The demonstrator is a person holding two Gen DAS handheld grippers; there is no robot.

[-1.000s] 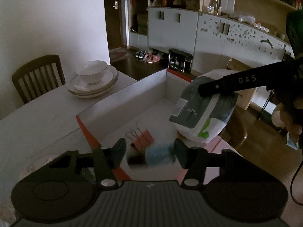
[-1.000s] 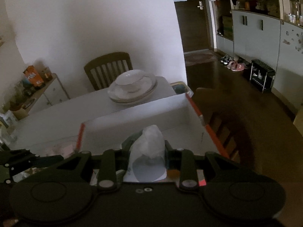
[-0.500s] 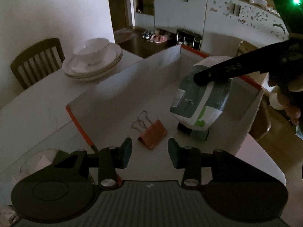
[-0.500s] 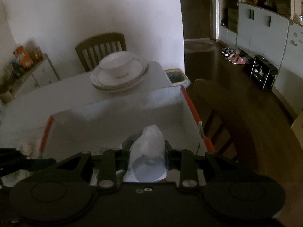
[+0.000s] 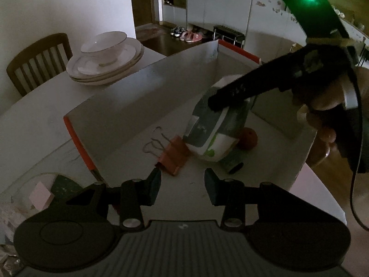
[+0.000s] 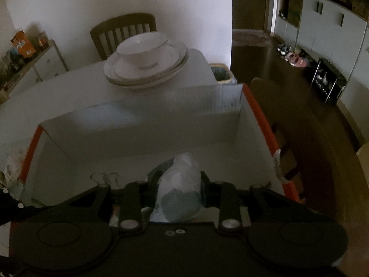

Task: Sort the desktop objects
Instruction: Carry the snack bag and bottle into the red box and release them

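Pouch (image 5: 214, 129), pinched in the right gripper (image 6: 178, 192), hangs inside the box (image 5: 147, 92) beyond the left gripper (image 5: 182, 185), whose parted jaws hold nothing, just short of the clip (image 5: 173, 159).

Ahead of the left gripper (image 5: 182, 185) the box (image 5: 147, 87) floor lay bare only just past its fingertips. Beyond that a clip (image 5: 173, 158) sat slightly left, and the pack (image 5: 212, 136) held by the right gripper (image 5: 216, 102) blocked the right side, an orange ball (image 5: 248, 137) behind it. The box walls closed off both sides.
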